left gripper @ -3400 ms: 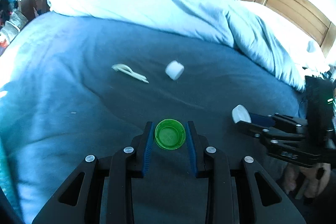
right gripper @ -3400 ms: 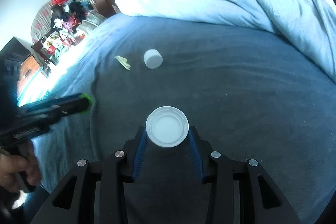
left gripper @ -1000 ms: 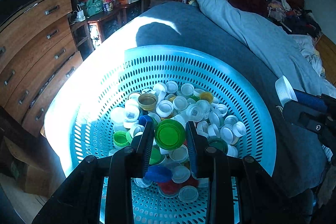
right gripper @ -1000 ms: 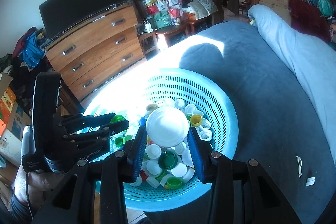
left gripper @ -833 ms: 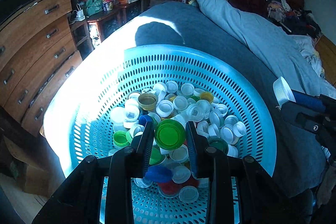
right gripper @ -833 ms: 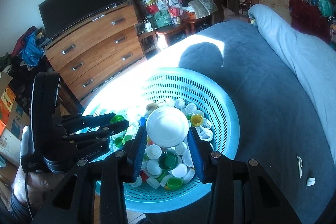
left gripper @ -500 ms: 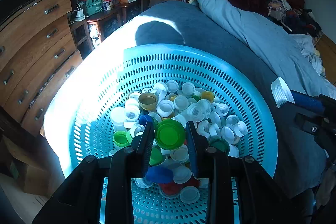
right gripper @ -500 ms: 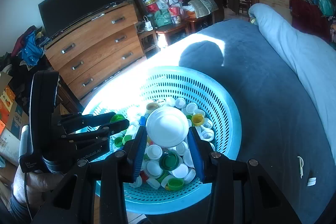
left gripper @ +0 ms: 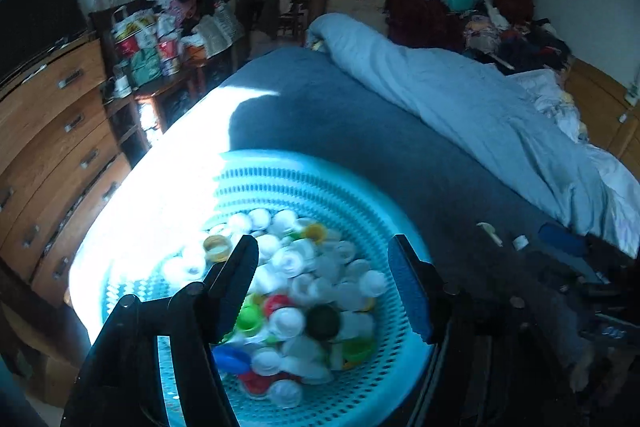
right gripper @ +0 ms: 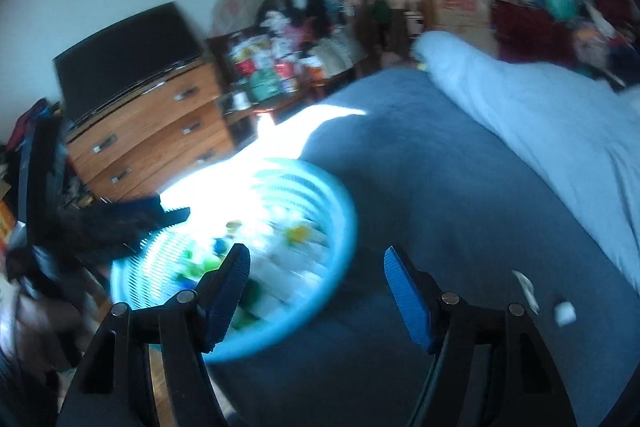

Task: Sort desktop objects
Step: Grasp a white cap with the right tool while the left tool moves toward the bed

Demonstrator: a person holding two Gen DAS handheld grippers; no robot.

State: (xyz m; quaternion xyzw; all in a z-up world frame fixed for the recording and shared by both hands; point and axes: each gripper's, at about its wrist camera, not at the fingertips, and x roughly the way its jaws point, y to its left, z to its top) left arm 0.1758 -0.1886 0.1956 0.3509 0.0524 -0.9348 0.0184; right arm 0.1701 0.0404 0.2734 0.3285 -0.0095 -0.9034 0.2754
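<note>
A cluttered bedroom: a wooden chest of drawers [left gripper: 48, 131] stands at the far left, with a dark screen [right gripper: 128, 59] on top of it, and right of that lies a bed under a dark blue blanket [left gripper: 360, 131]. The turquoise perforated basket [left gripper: 360, 203] sits on the blanket's sunlit edge nearest the drawers, filled with a heap of bottle caps [left gripper: 304, 291], mostly white with green, red, blue and yellow ones mixed in.

The left gripper [left gripper: 322, 277] hangs over the basket with its blue-padded fingers [left gripper: 408, 291] spread wide and nothing between them.

The right gripper [right gripper: 316, 287], in its own blurred view, sits over the basket's right rim [right gripper: 340, 223] and the blanket beside it, its fingers likewise spread wide and empty.

Right of the basket, well apart from it on the blanket, lie a small white cap [left gripper: 520, 242] and a pale curved strip [left gripper: 490, 231]. Beyond them a light blue duvet [left gripper: 480, 115] is bunched along the bed.
</note>
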